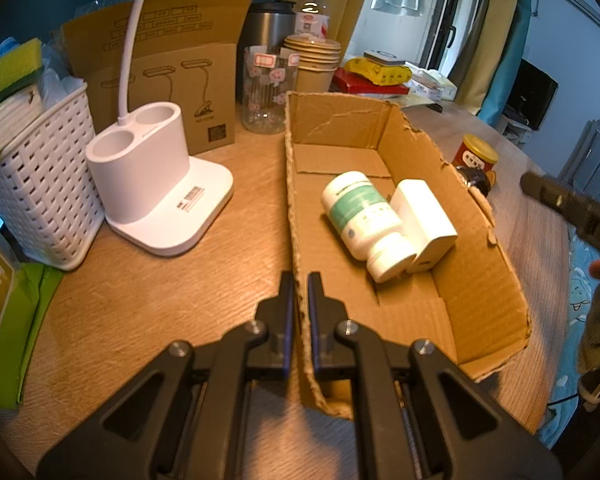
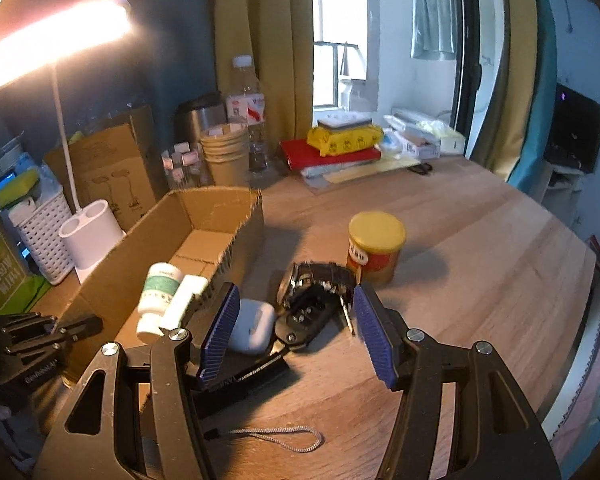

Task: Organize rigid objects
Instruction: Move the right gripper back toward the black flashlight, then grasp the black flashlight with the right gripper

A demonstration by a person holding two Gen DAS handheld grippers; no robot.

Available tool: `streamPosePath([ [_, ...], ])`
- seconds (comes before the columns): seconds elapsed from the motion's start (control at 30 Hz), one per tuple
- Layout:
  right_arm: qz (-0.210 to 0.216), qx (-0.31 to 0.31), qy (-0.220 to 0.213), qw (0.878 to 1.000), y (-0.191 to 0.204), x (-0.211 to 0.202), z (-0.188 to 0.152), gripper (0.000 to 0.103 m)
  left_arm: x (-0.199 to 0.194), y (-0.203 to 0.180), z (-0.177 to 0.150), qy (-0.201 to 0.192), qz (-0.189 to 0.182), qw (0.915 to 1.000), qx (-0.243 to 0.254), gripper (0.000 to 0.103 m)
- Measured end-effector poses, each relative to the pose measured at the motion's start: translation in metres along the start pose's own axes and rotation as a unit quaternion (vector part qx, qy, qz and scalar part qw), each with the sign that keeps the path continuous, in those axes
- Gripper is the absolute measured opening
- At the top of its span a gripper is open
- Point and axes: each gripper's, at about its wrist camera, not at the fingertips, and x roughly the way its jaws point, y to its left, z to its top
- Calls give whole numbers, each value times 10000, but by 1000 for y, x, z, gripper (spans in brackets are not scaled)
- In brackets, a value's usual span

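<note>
My left gripper (image 1: 301, 278) is shut on the near left wall of an open cardboard box (image 1: 480, 240). Inside the box lie a white pill bottle (image 1: 360, 216) with a green label and a white plug-shaped block (image 1: 424, 220), side by side. My right gripper (image 2: 295, 300) is open just right of the box, low over the table. Between and beyond its fingers lie a white earbud case (image 2: 253, 326), a black car key (image 2: 304, 316) and a black watch (image 2: 320, 274). A red jar with a yellow lid (image 2: 374, 252) stands behind them.
A flat black device with a grey lanyard (image 2: 283, 436) lies under my right gripper. Left of the box stand a white lamp base (image 1: 155, 192), a white basket (image 1: 39, 200) and a brown carton (image 1: 167, 92). Cups, bottles and books (image 2: 332, 152) line the back. The table's curved edge (image 2: 580, 320) runs on the right.
</note>
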Motion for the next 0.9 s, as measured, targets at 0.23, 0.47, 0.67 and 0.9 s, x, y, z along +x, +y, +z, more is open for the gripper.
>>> streamPosePath([
  [0.23,226,-22,356,9991,3,16,-22,63,0,0,0,-20,29,10000,0,7],
  [0.47,471,22,689,9965,4,34,-38,63,0,0,0,-22,33,10000,0,7],
  [0.67,575,-94,954,9937,11,46,-46,63,0,0,0,-19,35,10000,-2,7],
  [0.9,348,-259,1049,9935,12,44,-51,63,-1,0,0,-24,35,10000,-1,7],
])
